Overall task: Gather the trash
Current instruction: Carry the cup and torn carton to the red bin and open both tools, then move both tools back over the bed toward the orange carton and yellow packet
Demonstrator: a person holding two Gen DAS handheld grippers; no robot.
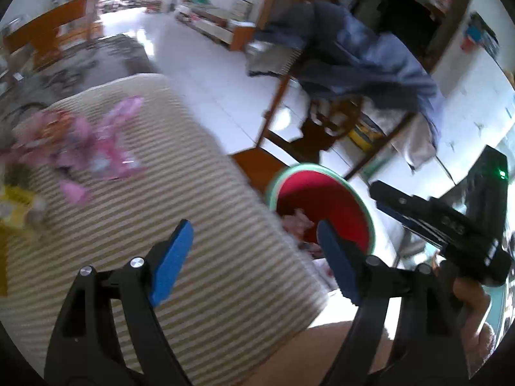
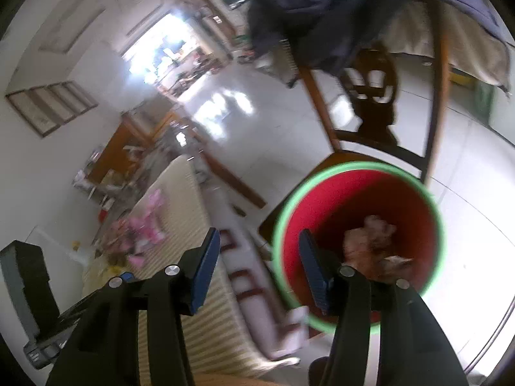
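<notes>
Left hand-held gripper (image 1: 254, 259) wide open, nothing between the blue pads, hanging over a striped cushion (image 1: 193, 225). Pink wrappers (image 1: 96, 148) well ahead and to the left on that cushion, crinkly and shiny, blurred. Yellow scrap (image 1: 16, 206) near them at the left edge. Red bucket (image 1: 322, 206) with a green rim just past the right pad, down on the floor beside the cushion. Right hand-held gripper (image 2: 259, 252) partly open, empty too, right pad over the red bucket (image 2: 418, 218), left pad over the cushion edge. Crumpled brown and pinkish trash (image 2: 373, 244) inside the bucket, just right of the gripper. Pink wrappers (image 2: 145, 228) far off to the left.
</notes>
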